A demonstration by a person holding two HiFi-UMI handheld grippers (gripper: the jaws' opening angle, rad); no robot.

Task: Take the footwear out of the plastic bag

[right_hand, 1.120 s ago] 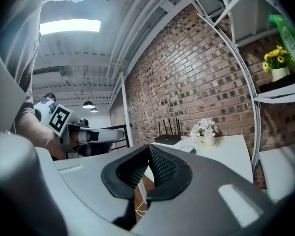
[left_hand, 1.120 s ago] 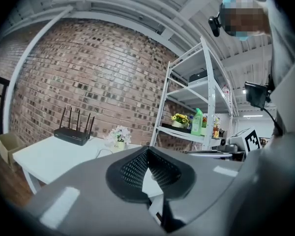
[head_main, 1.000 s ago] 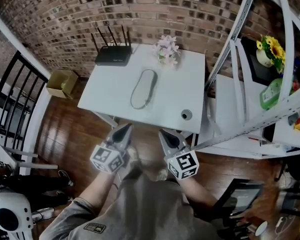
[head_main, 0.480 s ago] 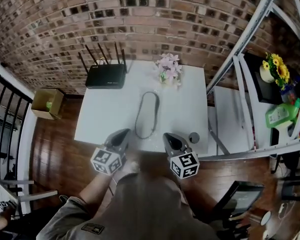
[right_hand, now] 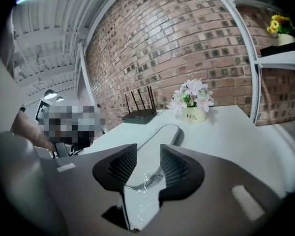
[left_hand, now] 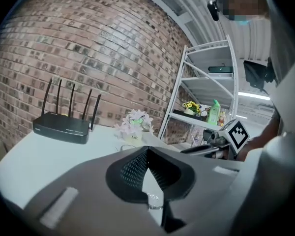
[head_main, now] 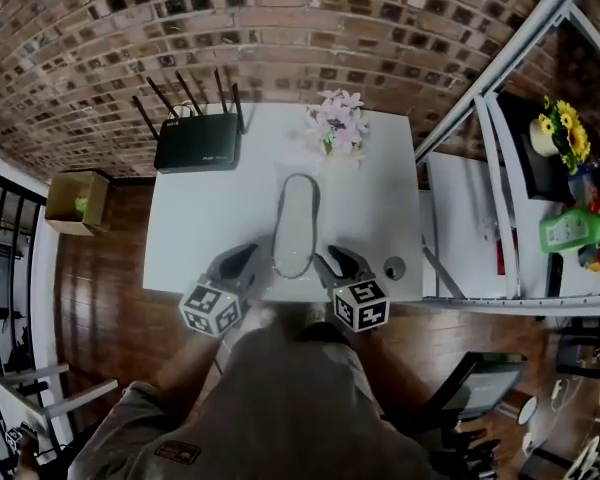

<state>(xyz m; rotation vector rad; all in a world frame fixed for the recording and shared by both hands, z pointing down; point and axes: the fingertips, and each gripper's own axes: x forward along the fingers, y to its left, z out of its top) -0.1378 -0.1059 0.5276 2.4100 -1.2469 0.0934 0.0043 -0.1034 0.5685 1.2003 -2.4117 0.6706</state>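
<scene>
Having reached the desk (head_main: 195, 233), I am opening my right tool (head_main: 335, 261) around the near end of the bagged shoe (head_main: 296, 218) lying mid-desk, ready for a grasp; left tool (head_main: 242, 261) clenched shut.

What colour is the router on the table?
Black; the router shows best in the head view.

Plastic bag (right_hand: 146, 180) edges too faint to trace; router (head_main: 197, 148) label too small to read.

Overhead, two low views; shared table (head_main: 195, 238)
</scene>
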